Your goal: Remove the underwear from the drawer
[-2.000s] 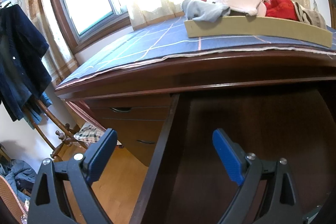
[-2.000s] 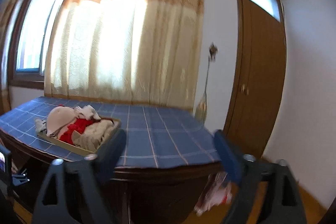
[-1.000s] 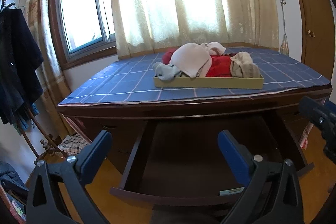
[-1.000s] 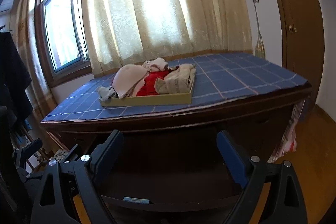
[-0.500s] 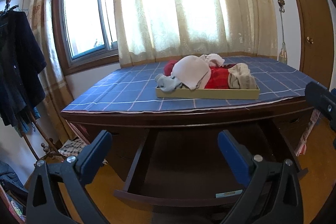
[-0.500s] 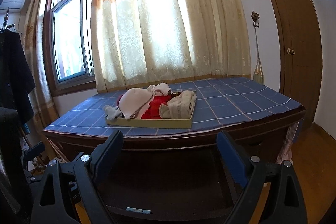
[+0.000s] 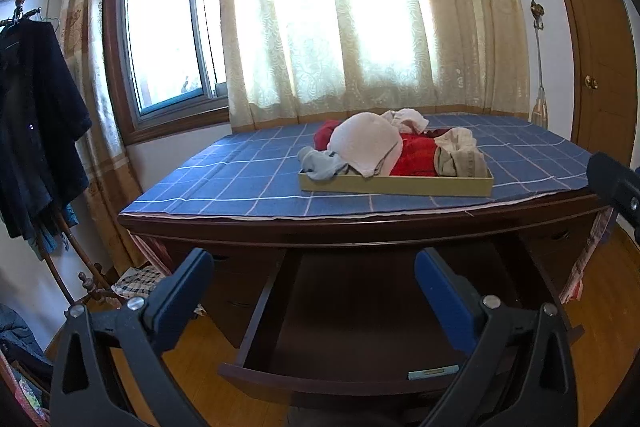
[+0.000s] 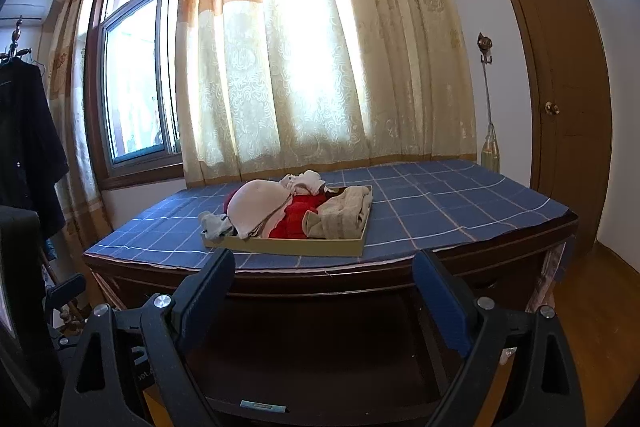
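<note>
A dark wooden drawer (image 7: 352, 323) (image 8: 320, 355) stands pulled out under the desk top; its inside looks bare and dark. On the desk a shallow beige tray (image 7: 394, 185) (image 8: 288, 247) holds a heap of underwear (image 7: 372, 145) (image 8: 280, 207) in cream, red, grey and tan. My left gripper (image 7: 316, 291) hangs open in front of the drawer with nothing between its fingers. My right gripper (image 8: 324, 291) is open and empty too, back from the desk edge. Part of the right gripper shows at the right rim of the left wrist view.
A blue checked cloth (image 7: 248, 183) covers the desk (image 8: 460, 263). Curtains and a window (image 7: 168, 39) stand behind it. Dark clothes hang on a rack (image 7: 36, 131) at the left. A wooden door (image 8: 560, 107) is at the right, with a slim bottle (image 8: 490, 147) near it.
Both views have drawn back and tilted up a little from the desk. More of the curtain and window shows, and the drawer sits lower in both views.
</note>
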`<action>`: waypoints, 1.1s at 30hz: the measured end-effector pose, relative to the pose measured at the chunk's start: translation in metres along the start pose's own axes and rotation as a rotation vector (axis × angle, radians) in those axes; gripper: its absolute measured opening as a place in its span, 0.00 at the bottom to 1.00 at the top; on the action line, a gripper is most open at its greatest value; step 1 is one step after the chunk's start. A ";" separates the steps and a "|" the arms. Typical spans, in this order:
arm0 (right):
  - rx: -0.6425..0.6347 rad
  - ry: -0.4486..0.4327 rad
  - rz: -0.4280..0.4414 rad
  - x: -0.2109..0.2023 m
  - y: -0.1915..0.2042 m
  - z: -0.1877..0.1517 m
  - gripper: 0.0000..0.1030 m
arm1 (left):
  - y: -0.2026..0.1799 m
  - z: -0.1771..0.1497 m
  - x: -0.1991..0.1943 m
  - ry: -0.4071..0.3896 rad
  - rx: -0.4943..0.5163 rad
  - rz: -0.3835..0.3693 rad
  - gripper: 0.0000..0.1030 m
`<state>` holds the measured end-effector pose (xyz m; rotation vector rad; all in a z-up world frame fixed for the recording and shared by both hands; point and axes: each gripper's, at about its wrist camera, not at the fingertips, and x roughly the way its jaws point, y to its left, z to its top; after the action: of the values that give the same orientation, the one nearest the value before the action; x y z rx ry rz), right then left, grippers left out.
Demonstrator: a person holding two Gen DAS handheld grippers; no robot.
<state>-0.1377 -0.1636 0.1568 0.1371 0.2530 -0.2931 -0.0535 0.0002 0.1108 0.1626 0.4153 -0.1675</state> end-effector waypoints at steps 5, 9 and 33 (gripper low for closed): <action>0.001 -0.001 0.001 -0.001 0.000 0.000 0.90 | -0.001 0.000 -0.001 -0.007 0.004 -0.001 1.00; 0.002 -0.009 -0.002 -0.003 0.001 0.001 0.90 | -0.001 0.001 -0.001 -0.003 0.000 -0.005 1.00; -0.004 -0.015 -0.019 -0.005 -0.001 0.004 0.90 | -0.001 0.003 -0.005 -0.033 -0.010 -0.015 1.00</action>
<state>-0.1412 -0.1636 0.1618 0.1286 0.2398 -0.3128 -0.0566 -0.0006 0.1154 0.1469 0.3849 -0.1826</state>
